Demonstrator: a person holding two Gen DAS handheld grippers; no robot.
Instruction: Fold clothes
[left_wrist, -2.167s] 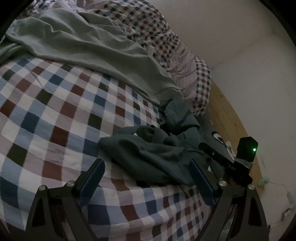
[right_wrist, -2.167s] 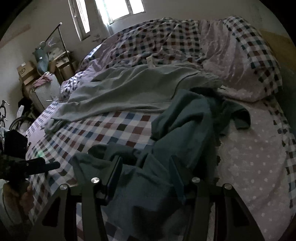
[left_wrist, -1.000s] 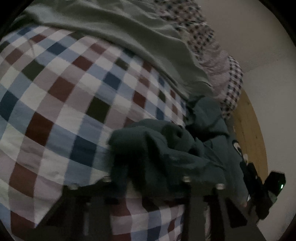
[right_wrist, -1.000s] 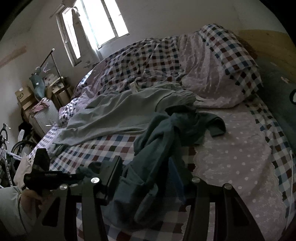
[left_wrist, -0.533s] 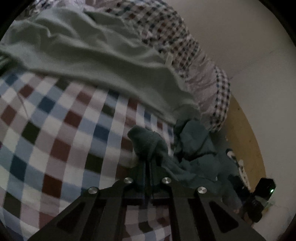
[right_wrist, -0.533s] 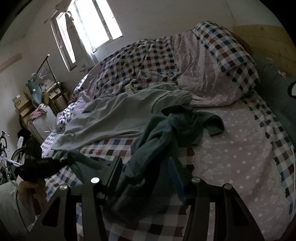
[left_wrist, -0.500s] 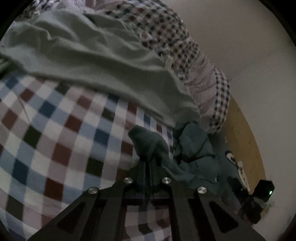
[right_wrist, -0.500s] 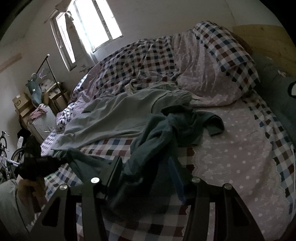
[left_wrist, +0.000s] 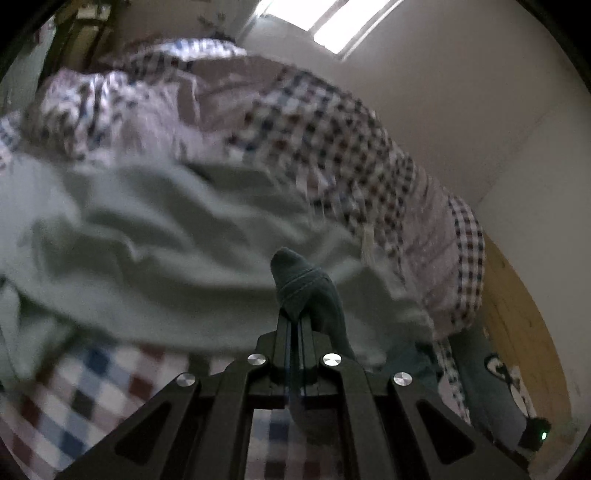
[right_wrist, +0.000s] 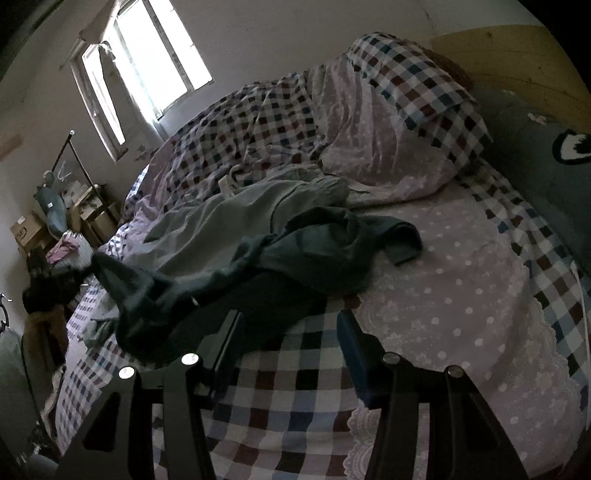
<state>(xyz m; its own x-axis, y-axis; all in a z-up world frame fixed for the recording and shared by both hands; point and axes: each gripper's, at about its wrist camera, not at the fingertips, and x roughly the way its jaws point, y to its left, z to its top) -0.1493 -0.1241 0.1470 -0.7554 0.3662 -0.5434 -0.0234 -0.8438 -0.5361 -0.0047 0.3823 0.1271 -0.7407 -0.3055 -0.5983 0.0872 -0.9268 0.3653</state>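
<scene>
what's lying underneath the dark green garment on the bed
The dark green garment overlaps the pale green garment, the checked sheet and the dotted cover. Anything else beneath it is hidden.

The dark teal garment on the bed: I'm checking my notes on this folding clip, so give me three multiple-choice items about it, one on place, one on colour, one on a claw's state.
1. Where does the bulk of the dark teal garment lie?
A. On the bed, in front of the pale green garment
B. On the floor
C. On the windowsill

2. What pattern covers the bedsheet near the right claw?
A. Plain white
B. Checks of blue, dark red and white
C. Yellow stripes

3. How does the left claw stand?
A. Wide open, nothing in it
B. Shut on a bunched end of the dark teal garment
C. Shut on a pillow

Answers:
1 A: the right wrist view shows it sprawled on the sheet, before the pale green cloth.
2 B: checked squares show between the right claw's open fingers.
3 B: in the left wrist view a teal tuft sticks out past the closed fingers.
</scene>
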